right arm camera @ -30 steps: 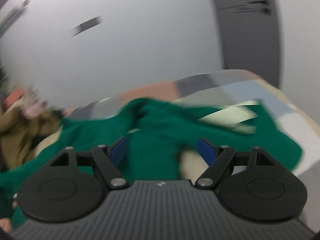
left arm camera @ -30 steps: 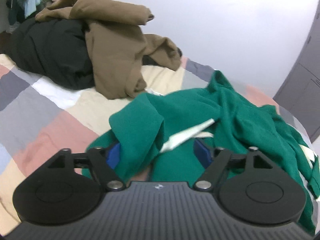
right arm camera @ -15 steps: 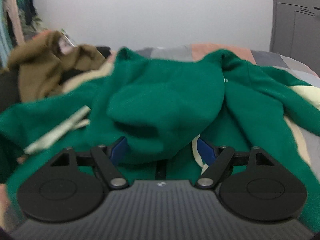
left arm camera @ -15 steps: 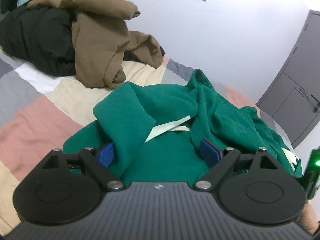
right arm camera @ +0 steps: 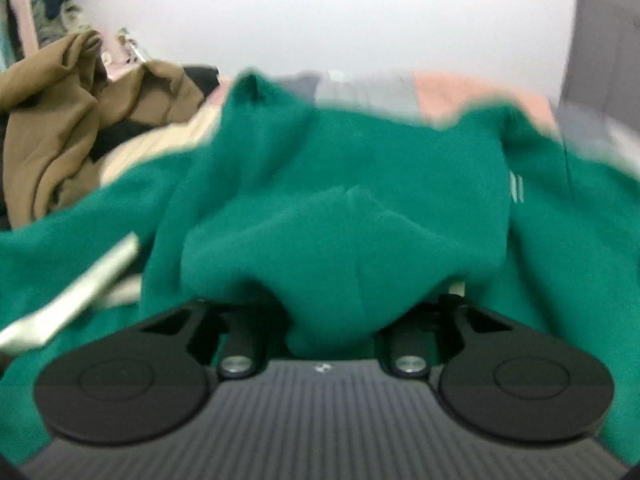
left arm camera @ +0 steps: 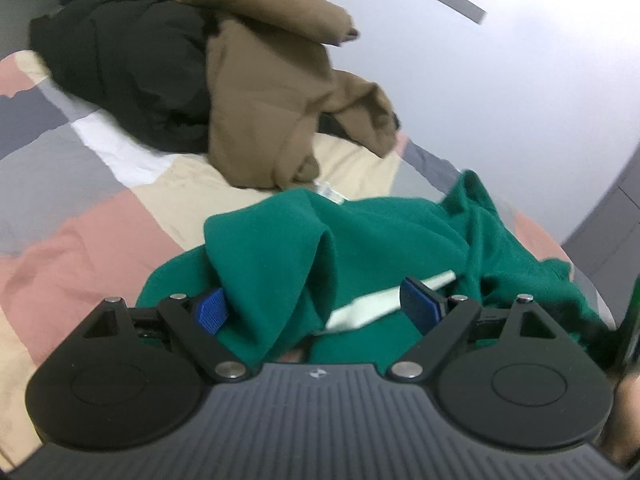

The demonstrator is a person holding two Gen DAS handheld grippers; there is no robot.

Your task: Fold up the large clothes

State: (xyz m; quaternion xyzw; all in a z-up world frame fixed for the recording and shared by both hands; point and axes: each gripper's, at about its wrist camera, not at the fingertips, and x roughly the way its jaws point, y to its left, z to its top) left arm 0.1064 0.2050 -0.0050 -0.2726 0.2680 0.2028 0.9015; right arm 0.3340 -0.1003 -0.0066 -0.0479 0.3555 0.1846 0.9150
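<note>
While the left claw gapes over soft rumpled green sweatshirt, fleece folds hide the right claw's grip.

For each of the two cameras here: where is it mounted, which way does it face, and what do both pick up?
Left wrist: on the left gripper, facing across the bed to the brown garment and black coat; fingers spread wide around a green sweater fold.
Right wrist: on the right gripper, facing the wall; sweater drapes over its fingers, linkage drawn in.
Shared: sweater, brown garment, bed.
</note>
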